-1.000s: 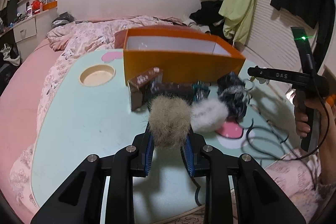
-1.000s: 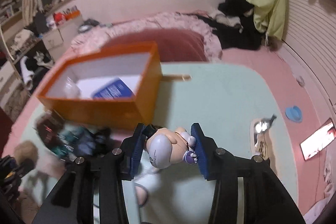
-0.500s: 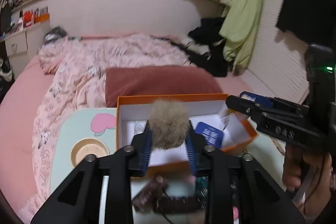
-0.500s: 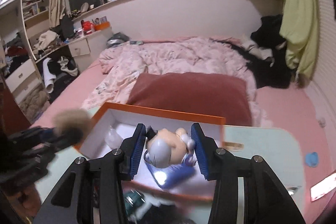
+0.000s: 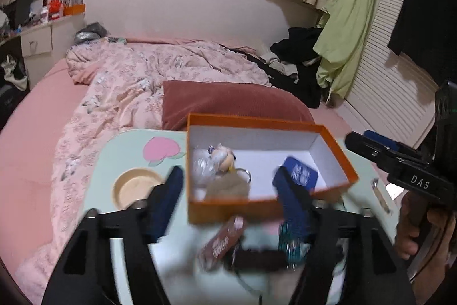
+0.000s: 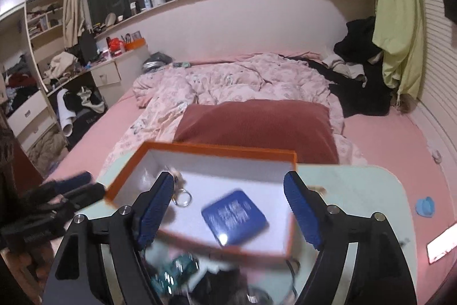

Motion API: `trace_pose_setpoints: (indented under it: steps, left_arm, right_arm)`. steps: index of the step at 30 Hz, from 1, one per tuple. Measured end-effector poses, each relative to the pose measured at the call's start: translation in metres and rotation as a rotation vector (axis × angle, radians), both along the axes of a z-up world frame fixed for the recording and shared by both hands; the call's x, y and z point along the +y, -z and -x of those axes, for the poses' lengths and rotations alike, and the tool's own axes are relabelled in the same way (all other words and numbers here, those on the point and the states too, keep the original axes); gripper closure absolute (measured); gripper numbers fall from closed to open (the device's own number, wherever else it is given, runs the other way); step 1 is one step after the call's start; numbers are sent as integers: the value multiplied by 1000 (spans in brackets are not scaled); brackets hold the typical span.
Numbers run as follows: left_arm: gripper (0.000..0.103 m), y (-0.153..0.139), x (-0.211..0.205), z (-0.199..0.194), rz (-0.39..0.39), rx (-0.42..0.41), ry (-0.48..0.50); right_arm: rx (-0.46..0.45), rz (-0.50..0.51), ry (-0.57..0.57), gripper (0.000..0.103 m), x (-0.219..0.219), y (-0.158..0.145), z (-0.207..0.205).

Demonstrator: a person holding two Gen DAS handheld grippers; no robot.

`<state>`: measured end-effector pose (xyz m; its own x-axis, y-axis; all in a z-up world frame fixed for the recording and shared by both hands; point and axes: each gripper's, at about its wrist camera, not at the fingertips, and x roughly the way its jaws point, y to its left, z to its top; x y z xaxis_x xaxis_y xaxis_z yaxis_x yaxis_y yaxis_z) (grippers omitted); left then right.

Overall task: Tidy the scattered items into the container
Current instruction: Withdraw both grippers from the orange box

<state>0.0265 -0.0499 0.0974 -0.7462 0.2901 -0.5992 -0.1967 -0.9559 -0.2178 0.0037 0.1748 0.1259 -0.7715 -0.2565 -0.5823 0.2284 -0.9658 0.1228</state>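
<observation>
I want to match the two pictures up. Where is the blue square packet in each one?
Left wrist view: the blue packet lies in the right part of the orange box, partly behind a finger of the left gripper.
Right wrist view: it lies on the box floor at centre, between the open fingers of the right gripper.
Shared landmark: the dark red pillow behind the box.

The orange box (image 5: 265,205) looks like matt card, white inside. The pom-pom (image 5: 228,185) at its 7 o'clock corner is fuzzy tan fur beside a shiny metal ring (image 6: 182,197). The blue packet (image 6: 235,216) is glossy (it catches a glare spot). The table (image 6: 357,185) is smooth mint.
</observation>
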Motion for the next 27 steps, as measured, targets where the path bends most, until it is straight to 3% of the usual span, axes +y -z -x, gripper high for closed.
trace_pose_setpoints:
  steps: [3,7,11,14,17,26,27]
  left_arm:
    - [20,11,-4,-32,8,-21,10]
    - [20,46,5,-59,3,-169,44]
    - [19,83,23,-68,110,-248,28]
    - [14,87,30,-66,182,-233,9]
    - [0,94,33,-62,242,-247,-19]
    - [0,95,34,-63,232,-235,-34]
    - [0,95,35,-63,232,-235,-34]
  right_arm:
    - [-21,-31,-21,16,5,9,-34]
    - [-111,-62,-56,16,7,41,-72]
    - [-173,-123,-54,16,5,71,-92]
    - [-261,-129,-46,16,8,97,-88]
    - [-246,-199,6,7,8,111,-88]
    - [-243,-191,4,7,12,113,-87]
    - [-240,-177,5,13,13,111,-87]
